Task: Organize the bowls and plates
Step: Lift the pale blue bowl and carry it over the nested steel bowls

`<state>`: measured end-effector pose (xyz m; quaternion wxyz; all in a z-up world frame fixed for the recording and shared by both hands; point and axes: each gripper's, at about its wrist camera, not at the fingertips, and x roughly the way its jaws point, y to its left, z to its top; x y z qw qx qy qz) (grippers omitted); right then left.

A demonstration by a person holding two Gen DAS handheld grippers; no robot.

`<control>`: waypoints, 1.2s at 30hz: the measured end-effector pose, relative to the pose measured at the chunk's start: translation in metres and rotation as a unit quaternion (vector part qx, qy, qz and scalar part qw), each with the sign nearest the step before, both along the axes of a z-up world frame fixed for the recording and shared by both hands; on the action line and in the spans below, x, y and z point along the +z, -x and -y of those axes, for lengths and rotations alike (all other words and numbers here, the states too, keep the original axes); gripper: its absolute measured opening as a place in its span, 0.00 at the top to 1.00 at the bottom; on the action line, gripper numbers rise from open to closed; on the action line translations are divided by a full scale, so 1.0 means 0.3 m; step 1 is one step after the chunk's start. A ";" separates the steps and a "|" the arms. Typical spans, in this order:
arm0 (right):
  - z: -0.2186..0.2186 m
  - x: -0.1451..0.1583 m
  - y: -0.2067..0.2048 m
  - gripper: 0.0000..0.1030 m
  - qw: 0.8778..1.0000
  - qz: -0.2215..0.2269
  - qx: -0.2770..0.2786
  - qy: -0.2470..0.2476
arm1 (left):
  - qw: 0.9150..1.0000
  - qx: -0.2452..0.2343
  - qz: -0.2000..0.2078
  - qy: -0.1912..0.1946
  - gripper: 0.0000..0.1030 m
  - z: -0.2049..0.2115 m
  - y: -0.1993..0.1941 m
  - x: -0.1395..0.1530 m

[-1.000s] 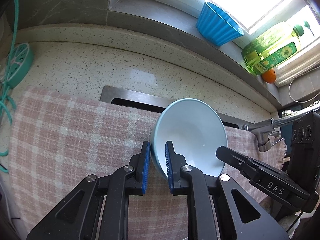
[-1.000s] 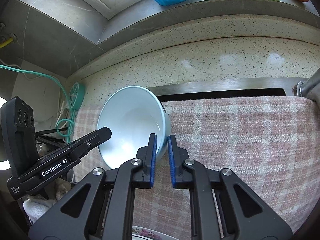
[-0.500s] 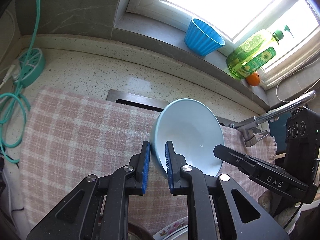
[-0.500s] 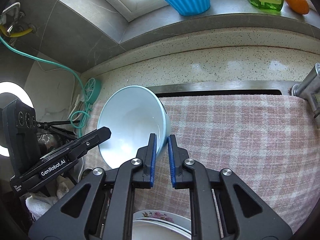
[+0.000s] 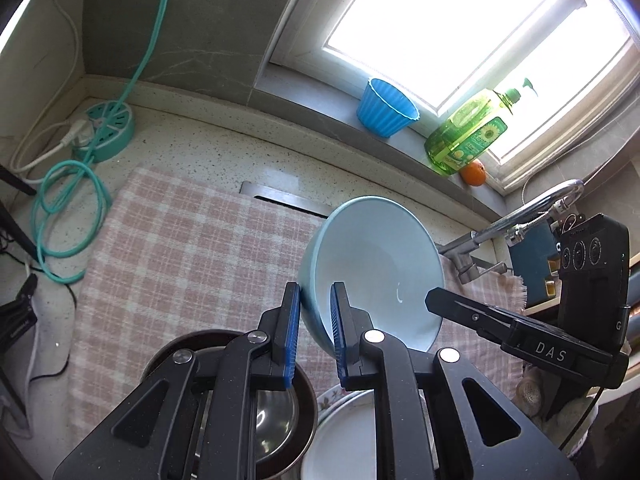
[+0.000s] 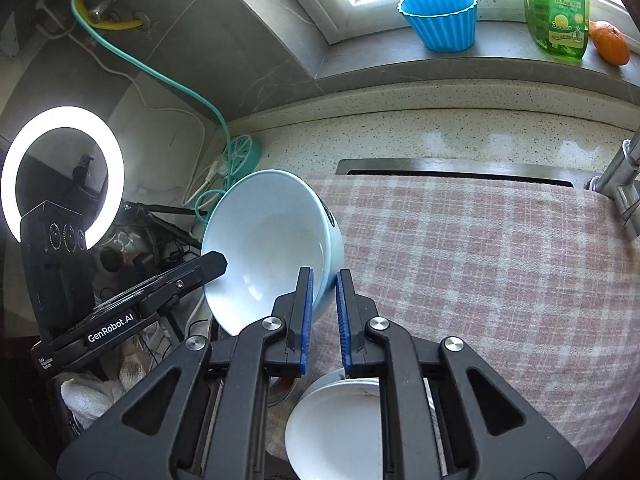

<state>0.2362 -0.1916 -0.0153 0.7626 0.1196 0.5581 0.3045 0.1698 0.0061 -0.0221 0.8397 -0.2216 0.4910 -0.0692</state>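
— Where is the bowl?
— My left tool (image 5: 316,330) and right tool (image 6: 323,314) both clamp the rim of the pale blue ceramic bowl (image 5: 376,268), above the pink checked cloth (image 5: 180,256).

Checked cloth (image 6: 500,264) lies bare ahead; faucet (image 6: 624,176) blocks its right edge.

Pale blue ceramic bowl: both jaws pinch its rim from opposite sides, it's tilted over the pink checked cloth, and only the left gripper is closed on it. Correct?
Not quite. Both grippers are closed on the pale blue ceramic bowl, not just the left. The right wrist view shows the right gripper with its jaws clamped on the rim; the left wrist view shows the left gripper doing the same on the opposite side. The bowl is tilted over the pink checked cloth.
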 end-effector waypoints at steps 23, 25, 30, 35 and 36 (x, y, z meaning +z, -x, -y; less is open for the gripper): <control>-0.206 -0.094 0.256 0.89 0.996 -0.020 0.077 0.034 | 0.998 0.045 -0.038 -0.001 0.87 -0.160 0.290 -0.088; -0.221 -0.115 0.265 0.89 0.996 -0.024 0.079 0.040 | 0.998 0.047 -0.042 -0.001 0.87 -0.168 0.296 -0.103; -0.248 -0.156 0.272 0.89 0.995 -0.032 0.084 0.052 | 0.998 0.048 -0.050 0.000 0.87 -0.182 0.311 -0.127; -0.260 -0.181 0.276 0.89 0.994 -0.038 0.086 0.060 | 0.997 0.045 -0.058 -0.001 0.87 -0.184 0.318 -0.147; -0.262 -0.184 0.276 0.89 0.994 -0.039 0.086 0.061 | 0.997 0.045 -0.060 -0.001 0.87 -0.185 0.319 -0.151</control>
